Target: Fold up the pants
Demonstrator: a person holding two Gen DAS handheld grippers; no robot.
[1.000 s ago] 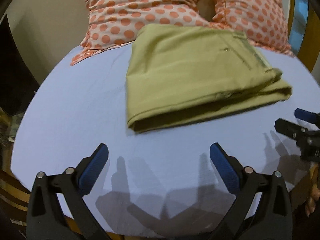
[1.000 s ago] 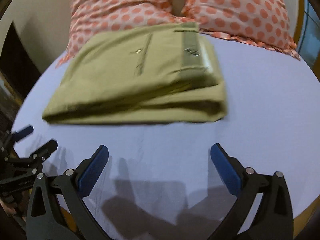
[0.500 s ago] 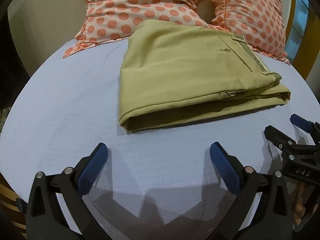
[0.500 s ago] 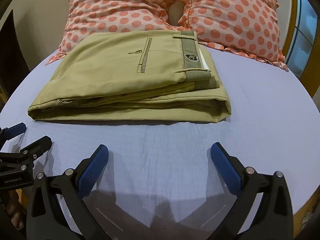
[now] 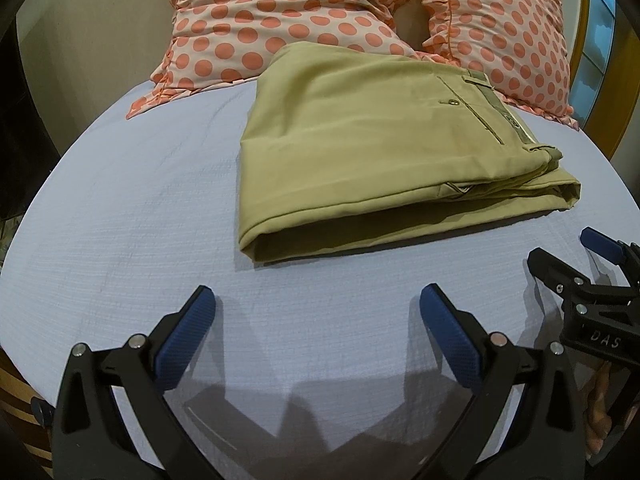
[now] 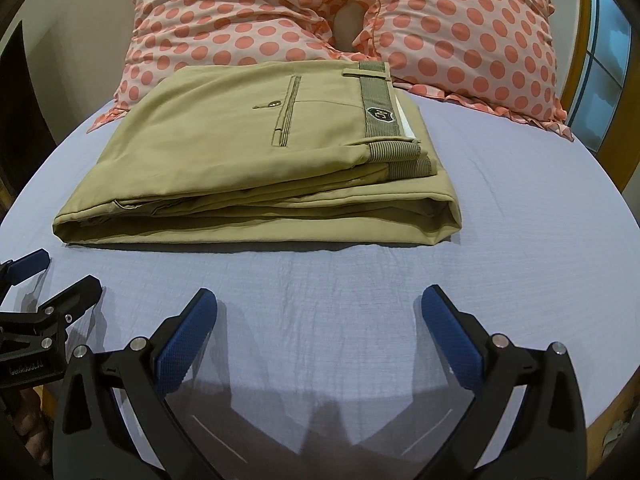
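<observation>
Khaki pants point(image 5: 380, 148) lie folded in a flat stack on the lavender bed sheet point(image 5: 140, 208), waistband to the right, back pocket up. They also show in the right wrist view point(image 6: 256, 168). My left gripper point(image 5: 316, 312) is open and empty, held above the sheet short of the pants' near edge. My right gripper point(image 6: 318, 312) is open and empty too, short of the pants. The right gripper shows at the right of the left wrist view point(image 5: 568, 256), and the left gripper at the left of the right wrist view point(image 6: 56, 276).
Two pink pillows with orange dots point(image 5: 288, 24) point(image 6: 472, 28) lean behind the pants; the pants' far edge touches them. A window with a yellow frame point(image 6: 600, 72) is at the right. The sheet point(image 6: 520, 220) extends on both sides of the pants.
Both grippers have pulled back slightly and steadied; the pants stay folded and lie still. The jaws remain open.
</observation>
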